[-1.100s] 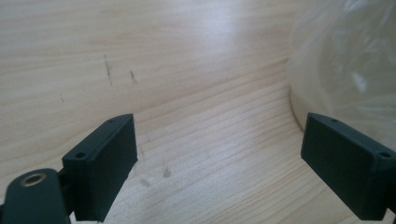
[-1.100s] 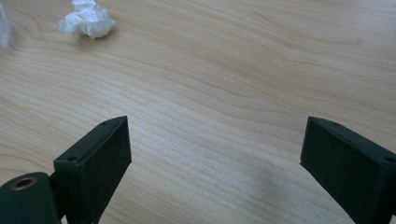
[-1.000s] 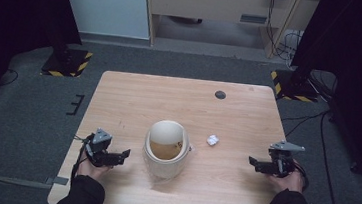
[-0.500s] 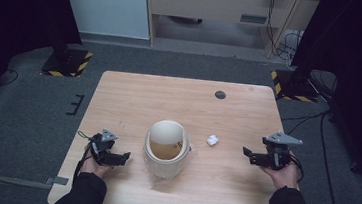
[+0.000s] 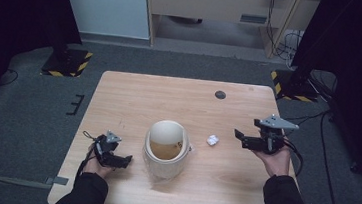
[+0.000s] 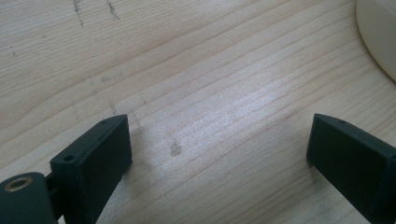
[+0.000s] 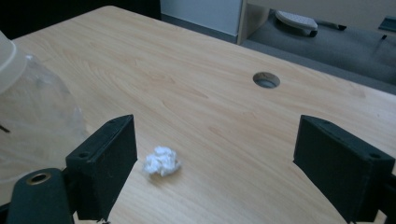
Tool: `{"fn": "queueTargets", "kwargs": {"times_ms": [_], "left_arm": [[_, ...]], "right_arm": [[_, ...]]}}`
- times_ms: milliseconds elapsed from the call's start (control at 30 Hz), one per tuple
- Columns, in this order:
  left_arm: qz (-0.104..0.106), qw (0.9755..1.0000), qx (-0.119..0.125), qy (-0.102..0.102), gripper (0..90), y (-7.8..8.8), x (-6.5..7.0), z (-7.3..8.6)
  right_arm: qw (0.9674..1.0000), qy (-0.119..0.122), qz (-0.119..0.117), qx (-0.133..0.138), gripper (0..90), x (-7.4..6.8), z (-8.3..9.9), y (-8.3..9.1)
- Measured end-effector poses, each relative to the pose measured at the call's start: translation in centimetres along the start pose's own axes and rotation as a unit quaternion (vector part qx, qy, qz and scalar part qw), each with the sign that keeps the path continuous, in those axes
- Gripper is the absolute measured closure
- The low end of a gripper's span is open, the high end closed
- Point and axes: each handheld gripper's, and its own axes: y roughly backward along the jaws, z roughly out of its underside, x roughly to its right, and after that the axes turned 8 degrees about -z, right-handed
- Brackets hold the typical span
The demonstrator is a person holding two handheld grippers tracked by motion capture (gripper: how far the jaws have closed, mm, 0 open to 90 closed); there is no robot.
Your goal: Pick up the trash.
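Note:
A cream tub (image 5: 166, 125) lined with a clear plastic bag stands at the middle of the wooden table (image 5: 134, 97). A small crumpled white paper ball (image 5: 212, 140) lies just right of it. My right gripper (image 5: 240, 138) is held above the table to the ball's right and points left at it. It is open; its jaws have just been closing a little, with nothing between them. In the right gripper view the ball (image 7: 161, 161) lies ahead near the left jaw of the right gripper (image 7: 217, 135), beside the bag (image 7: 42, 116). My left gripper (image 5: 125, 161) rests low, left of the tub, open over bare wood (image 6: 219, 135).
A round cable hole (image 5: 220, 95) sits at the far right of the table, also in the right gripper view (image 7: 266, 80). The tub's cream rim (image 6: 380, 37) shows at the top right of the left gripper view. Striped stand bases (image 5: 67, 63) and cables lie on the floor beyond.
My right hand has risen off the table and moved left toward the paper ball. The left hand has shifted only slightly. Tub and ball lie as before.

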Motion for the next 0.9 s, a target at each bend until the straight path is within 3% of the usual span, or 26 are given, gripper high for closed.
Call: {"fn": "queueTargets", "kwargs": {"times_ms": [200, 367, 733, 900], "left_arm": [[0.002, 1.0000, 0.004, -0.003, 3.2, -0.1, 0.1, 0.1], [0.003, 1.0000, 0.008, -0.003, 1.4, -0.1, 0.2, 0.2], [0.001, 0.9999, 0.013, -0.001, 0.0, -0.2, 0.3, 0.4], [0.000, 0.9998, 0.018, 0.001, 0.0, -0.2, 0.3, 0.5]], "right_arm": [[0.9999, 0.012, -0.006, 0.001, 15.4, -0.6, -1.6, -0.9], [0.9998, 0.014, -0.013, -0.007, 18.0, -0.9, -2.0, -2.3], [0.9987, 0.001, -0.026, -0.043, 23.9, -1.6, -0.4, -6.1], [0.9967, 0.013, -0.029, -0.074, 27.0, -2.2, 0.6, -7.6]]}}
